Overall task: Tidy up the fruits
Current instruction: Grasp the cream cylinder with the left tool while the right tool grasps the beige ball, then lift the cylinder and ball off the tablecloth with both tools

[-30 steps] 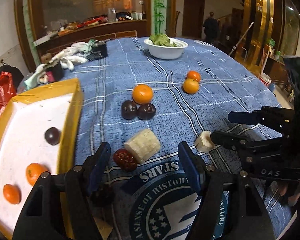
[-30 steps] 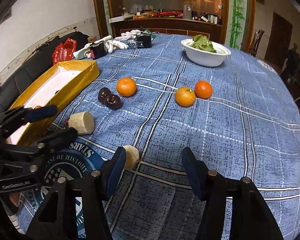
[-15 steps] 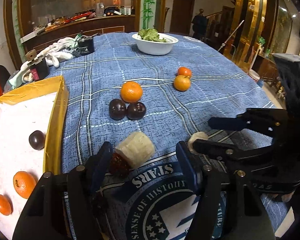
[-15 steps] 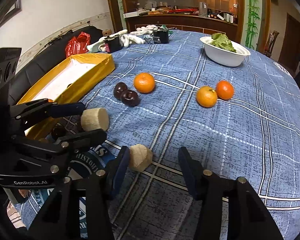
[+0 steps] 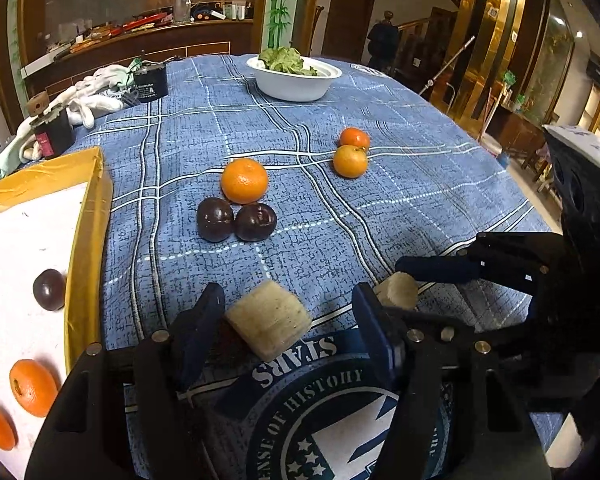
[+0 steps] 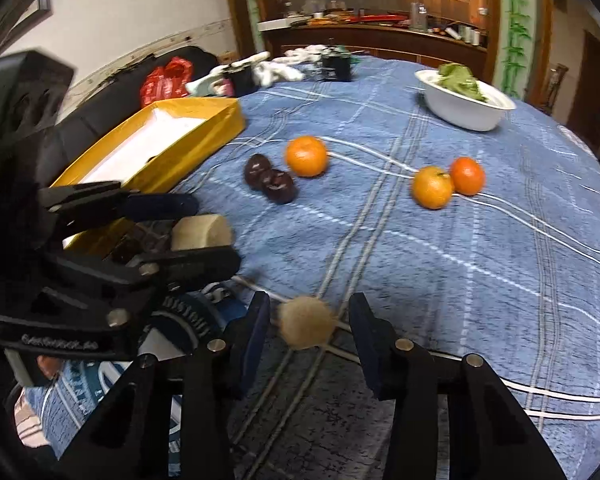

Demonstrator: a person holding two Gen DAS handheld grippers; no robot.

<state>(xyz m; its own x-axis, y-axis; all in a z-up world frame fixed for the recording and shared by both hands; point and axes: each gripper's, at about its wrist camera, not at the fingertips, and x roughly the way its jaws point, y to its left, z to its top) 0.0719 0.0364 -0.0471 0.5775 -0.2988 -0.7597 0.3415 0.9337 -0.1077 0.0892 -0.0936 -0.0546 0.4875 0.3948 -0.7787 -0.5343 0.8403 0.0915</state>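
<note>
My left gripper point(image 5: 286, 320) is open around a pale cut cylinder of fruit point(image 5: 269, 326) on the blue cloth; a dark red fruit lies half hidden behind its left finger. My right gripper point(image 6: 305, 326) is open around a smaller pale piece point(image 6: 306, 327), also in the left wrist view point(image 5: 397, 290). Loose on the cloth are one orange point(image 5: 244, 180), two dark plums point(image 5: 236, 221) and two more oranges point(image 5: 351, 152). The yellow box point(image 5: 90, 216) at left holds a plum point(image 5: 49, 289) and two oranges point(image 5: 32, 387).
A white bowl of greens point(image 5: 294, 76) stands at the far side. White gloves and small dark jars point(image 5: 100, 98) lie at the far left. The table edge drops off at the right point(image 5: 532, 208). A red bag point(image 6: 164, 80) lies beyond the box.
Both grippers have moved forward: the large pale piece now sits between my left fingers and the small pale piece between my right fingers. Nothing on the cloth has moved.
</note>
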